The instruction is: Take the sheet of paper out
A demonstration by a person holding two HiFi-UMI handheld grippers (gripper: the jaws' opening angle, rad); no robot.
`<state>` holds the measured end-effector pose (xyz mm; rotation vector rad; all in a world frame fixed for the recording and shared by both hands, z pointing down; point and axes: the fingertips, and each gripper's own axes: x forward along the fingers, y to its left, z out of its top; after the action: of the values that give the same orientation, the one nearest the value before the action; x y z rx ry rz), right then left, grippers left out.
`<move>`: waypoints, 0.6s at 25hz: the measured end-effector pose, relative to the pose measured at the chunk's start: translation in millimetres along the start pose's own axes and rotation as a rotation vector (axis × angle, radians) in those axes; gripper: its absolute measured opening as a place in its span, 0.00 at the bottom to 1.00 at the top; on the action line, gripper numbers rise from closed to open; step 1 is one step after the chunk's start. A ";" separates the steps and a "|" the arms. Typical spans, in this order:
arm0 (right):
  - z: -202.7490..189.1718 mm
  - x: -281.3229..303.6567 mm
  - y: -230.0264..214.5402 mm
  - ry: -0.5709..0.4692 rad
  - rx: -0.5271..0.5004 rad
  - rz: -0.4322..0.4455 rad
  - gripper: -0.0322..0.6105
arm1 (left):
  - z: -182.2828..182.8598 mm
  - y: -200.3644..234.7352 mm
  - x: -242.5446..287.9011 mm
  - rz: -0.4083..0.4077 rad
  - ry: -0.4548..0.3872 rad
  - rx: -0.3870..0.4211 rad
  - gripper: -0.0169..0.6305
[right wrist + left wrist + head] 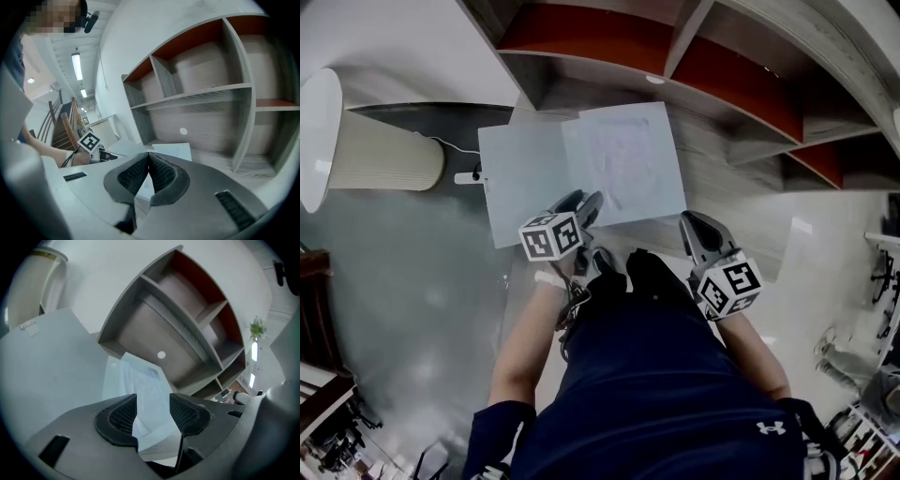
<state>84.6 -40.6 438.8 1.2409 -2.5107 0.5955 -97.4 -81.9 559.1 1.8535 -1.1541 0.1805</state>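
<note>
A pale sheet of paper (623, 164) lies on the wooden shelf surface, overlapping a translucent blue-grey folder leaf (525, 183) to its left. My left gripper (584, 208) sits at the sheet's near edge. In the left gripper view its jaws stand apart, and the sheet (140, 380) shows through the gap without the pads (123, 417) pressing on it. My right gripper (698, 234) hangs to the right of the sheet, off its near right corner. Its jaws (149, 159) meet at the tips with nothing gripped, and the sheet (174, 151) lies ahead of them.
A curved wooden shelf unit with red back panels (741, 84) rises behind the sheet. A cream lamp shade (366, 150) lies at the left on a grey glass top, with a white plug and cable (469, 176) by the folder. The person's body fills the lower middle.
</note>
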 end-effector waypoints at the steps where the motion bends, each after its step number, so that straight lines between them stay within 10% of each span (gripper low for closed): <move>1: -2.0 2.3 -4.4 0.008 0.001 0.005 0.07 | -0.3 4.3 11.2 0.001 0.016 -0.024 0.37; 15: -7.8 19.3 -39.5 0.055 0.048 0.098 0.07 | -26.1 59.7 112.4 0.195 0.220 -0.047 0.41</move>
<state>105.3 -71.8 463.1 1.1076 -2.5367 0.7072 -73.3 -142.3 671.5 1.6333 -1.1721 0.4526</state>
